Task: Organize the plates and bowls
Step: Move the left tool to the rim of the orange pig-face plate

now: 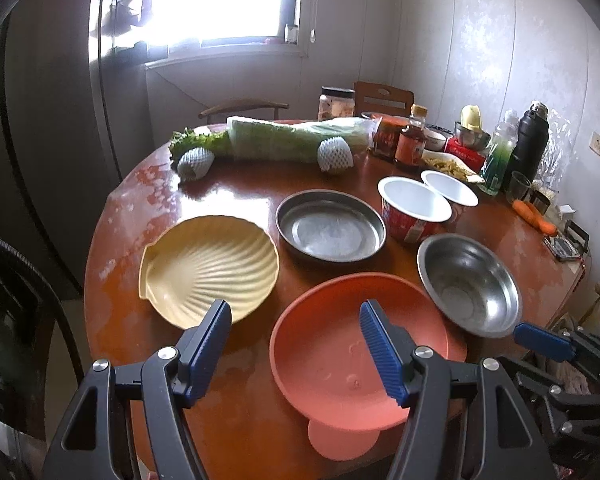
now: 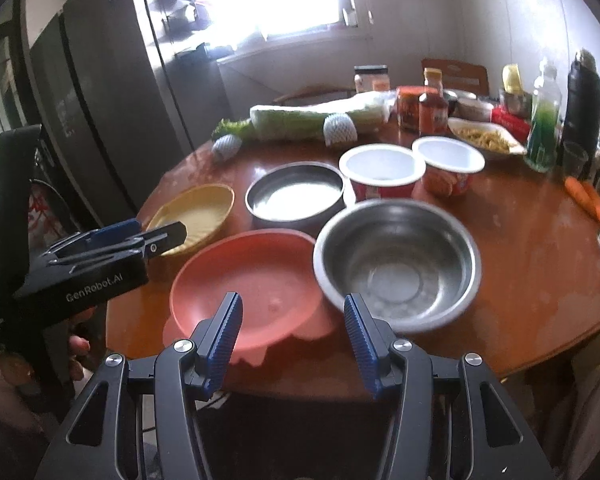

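Round and reddish, the wooden desk [image 1: 236, 412] carries the dishes near its front edge: an orange plastic bowl [image 1: 340, 352] with a steel bowl [image 2: 396, 264] just right of it, a shell-shaped yellow plate [image 1: 208, 268] to its left and a steel pan [image 1: 330, 224] behind. My left fingers [image 1: 296, 352] and right fingers [image 2: 292, 332] both stand spread, pinching nothing. I judge the approach has only begun, so I should straddle one rim squarely before closing.
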`<control>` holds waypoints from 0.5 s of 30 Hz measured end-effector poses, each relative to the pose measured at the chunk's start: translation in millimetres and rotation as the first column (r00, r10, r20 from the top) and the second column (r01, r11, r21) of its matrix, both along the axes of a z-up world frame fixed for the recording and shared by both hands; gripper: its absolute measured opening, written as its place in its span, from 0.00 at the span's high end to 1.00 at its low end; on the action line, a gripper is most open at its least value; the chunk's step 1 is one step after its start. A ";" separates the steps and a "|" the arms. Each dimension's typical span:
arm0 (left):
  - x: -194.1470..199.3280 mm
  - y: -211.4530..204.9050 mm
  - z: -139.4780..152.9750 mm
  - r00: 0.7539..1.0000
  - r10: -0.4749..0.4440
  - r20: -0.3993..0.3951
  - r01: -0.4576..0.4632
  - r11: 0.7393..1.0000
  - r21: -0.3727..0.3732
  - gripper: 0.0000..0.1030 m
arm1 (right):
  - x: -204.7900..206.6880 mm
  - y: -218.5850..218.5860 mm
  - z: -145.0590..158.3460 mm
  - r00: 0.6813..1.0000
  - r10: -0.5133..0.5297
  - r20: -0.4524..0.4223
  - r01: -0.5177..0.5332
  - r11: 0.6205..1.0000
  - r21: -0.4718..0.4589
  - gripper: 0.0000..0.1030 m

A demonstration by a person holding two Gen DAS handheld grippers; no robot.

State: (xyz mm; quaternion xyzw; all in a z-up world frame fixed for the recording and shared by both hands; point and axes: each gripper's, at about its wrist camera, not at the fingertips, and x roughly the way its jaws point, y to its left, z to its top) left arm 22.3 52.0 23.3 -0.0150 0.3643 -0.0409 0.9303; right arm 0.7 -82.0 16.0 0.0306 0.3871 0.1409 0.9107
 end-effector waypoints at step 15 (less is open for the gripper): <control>-0.3 10.0 -27.5 0.998 0.027 -0.064 -0.027 1.000 -0.005 0.35 | 2.3 3.1 -22.6 0.997 -0.017 -0.080 0.017 1.000 0.005 0.47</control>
